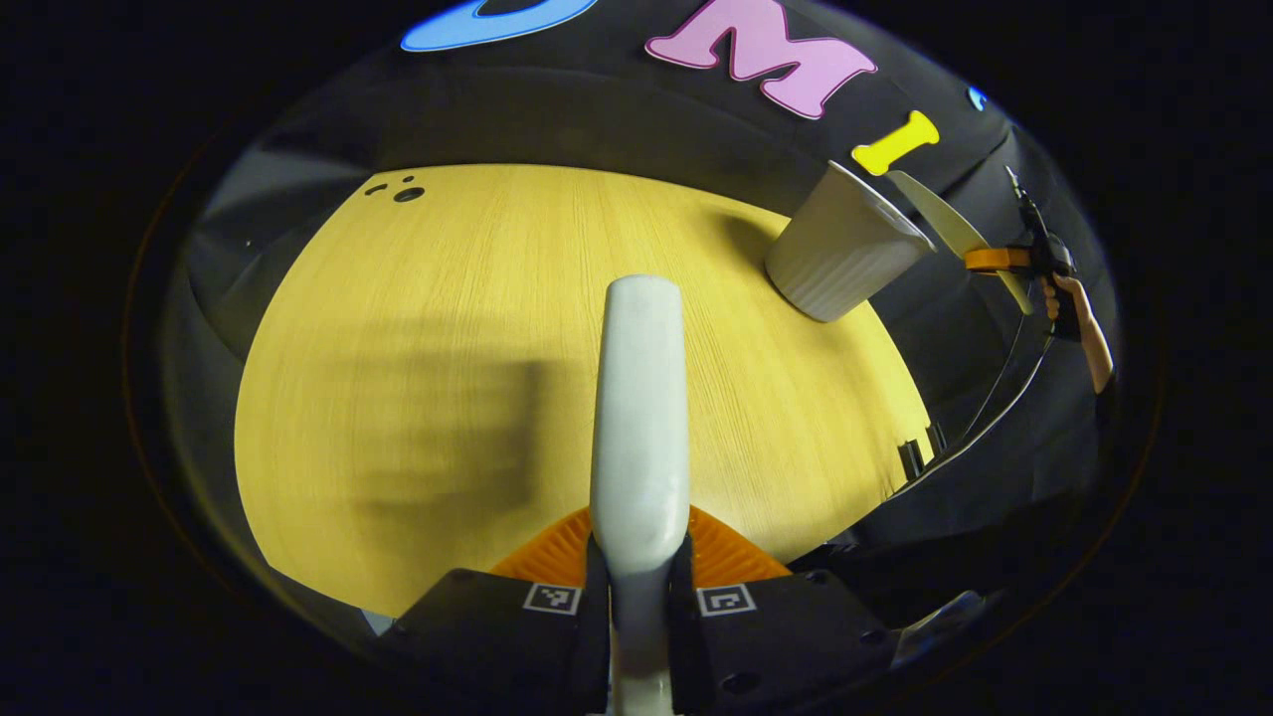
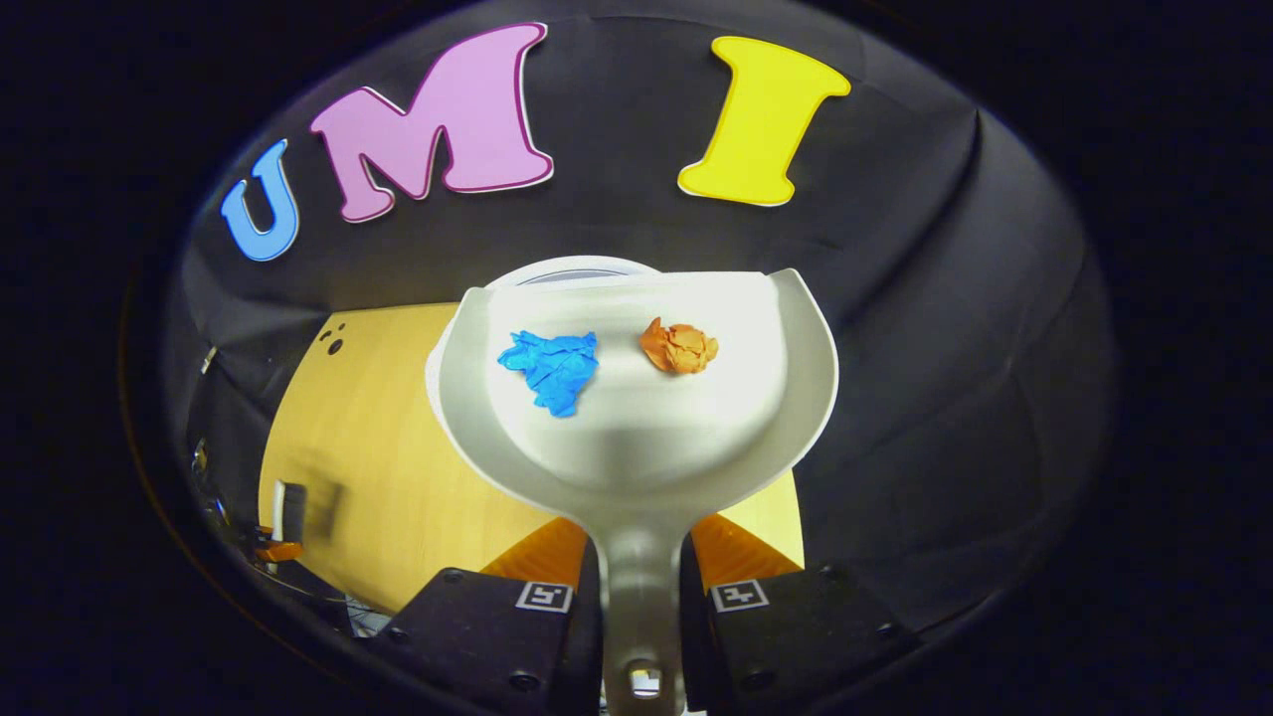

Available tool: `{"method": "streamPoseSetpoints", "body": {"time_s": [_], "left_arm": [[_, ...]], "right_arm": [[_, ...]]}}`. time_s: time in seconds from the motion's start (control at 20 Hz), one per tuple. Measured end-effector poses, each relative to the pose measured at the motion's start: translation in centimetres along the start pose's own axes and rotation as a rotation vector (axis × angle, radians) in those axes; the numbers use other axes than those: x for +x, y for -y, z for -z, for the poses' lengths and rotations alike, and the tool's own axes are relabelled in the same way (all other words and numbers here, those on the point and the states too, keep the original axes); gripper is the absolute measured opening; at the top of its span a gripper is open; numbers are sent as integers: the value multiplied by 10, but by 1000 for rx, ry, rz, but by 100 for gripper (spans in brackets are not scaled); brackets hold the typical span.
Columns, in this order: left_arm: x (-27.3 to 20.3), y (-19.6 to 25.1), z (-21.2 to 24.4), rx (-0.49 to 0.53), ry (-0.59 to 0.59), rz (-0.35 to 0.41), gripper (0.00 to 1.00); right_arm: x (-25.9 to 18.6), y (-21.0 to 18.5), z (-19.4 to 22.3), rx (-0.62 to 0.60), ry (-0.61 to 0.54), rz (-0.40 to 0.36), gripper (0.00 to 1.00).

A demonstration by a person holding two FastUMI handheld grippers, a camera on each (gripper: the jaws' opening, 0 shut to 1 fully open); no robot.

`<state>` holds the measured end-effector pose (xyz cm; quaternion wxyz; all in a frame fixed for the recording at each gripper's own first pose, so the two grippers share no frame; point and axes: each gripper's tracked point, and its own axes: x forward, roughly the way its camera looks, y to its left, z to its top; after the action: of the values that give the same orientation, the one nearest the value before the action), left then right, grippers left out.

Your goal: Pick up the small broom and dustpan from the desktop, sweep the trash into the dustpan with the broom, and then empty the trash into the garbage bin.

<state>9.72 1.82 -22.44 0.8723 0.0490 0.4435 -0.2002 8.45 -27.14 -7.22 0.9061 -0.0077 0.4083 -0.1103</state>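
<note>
Right gripper (image 2: 641, 607) clamps the stiff, light white plastic dustpan (image 2: 636, 438) by its handle; loose crumpled scraps (image 2: 552, 368) probably slide easily.

Left gripper (image 1: 639, 597) pinches the white broom handle (image 1: 639, 418).

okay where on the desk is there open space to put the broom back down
Most of the wooden desktop is bare, from the small dark holes at its far corner across to the garbage bin. The crowded side is by the bin, where the dustpan hangs. The left gripper holds the broom handle.
</note>
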Motion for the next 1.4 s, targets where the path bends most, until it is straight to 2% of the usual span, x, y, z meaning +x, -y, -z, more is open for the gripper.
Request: {"method": "streamPoseSetpoints", "body": {"time_s": [0.2, 0.25, 0.3, 0.65, 0.7, 0.8, 0.85, 1.05, 1.1, 1.15, 1.2, 1.25, 1.4], "left_arm": [[-6, -14, -6, -2, 3, -25, 28], [-8, -16, -8, -7, 9, -29, 28], [-9, -18, -8, -16, 14, -28, 28], [-12, -34, 4, -31, -8, -43, 27], [-11, -33, 6, -43, -9, -39, 29], [-10, -30, 12, -72, -20, -18, 29], [-10, -27, 13, -86, -20, -2, 28], [-11, -21, 25, -91, -30, 10, 27], [-11, -21, 28, -95, -34, 11, 27], [-11, -20, 32, -100, -40, 13, 28], [-11, -19, 35, -107, -47, 13, 28], [-11, -19, 38, -113, -55, 12, 27], [-13, -17, 43, -116, -67, 6, 28]], "right_arm": [[15, 2, -6, -71, 41, 76, 36], [19, 2, -8, -81, 49, 93, 31], [21, 3, -9, -101, 53, 118, 35], [30, 13, -20, -327, 100, 259, 36], [29, 17, -20, -376, 105, 294, 31], [28, 23, -23, -470, 121, 371, 40], [27, 24, -25, -516, 131, 410, 35], [24, 32, -30, -707, 175, 570, 35], [21, 33, -33, -755, 187, 611, 31], [18, 33, -35, -808, 197, 654, 35], [14, 33, -38, -868, 212, 698, 31], [7, 33, -40, -934, 228, 741, 35], [-22, 29, -45, -1103, 259, 835, 35]]}}
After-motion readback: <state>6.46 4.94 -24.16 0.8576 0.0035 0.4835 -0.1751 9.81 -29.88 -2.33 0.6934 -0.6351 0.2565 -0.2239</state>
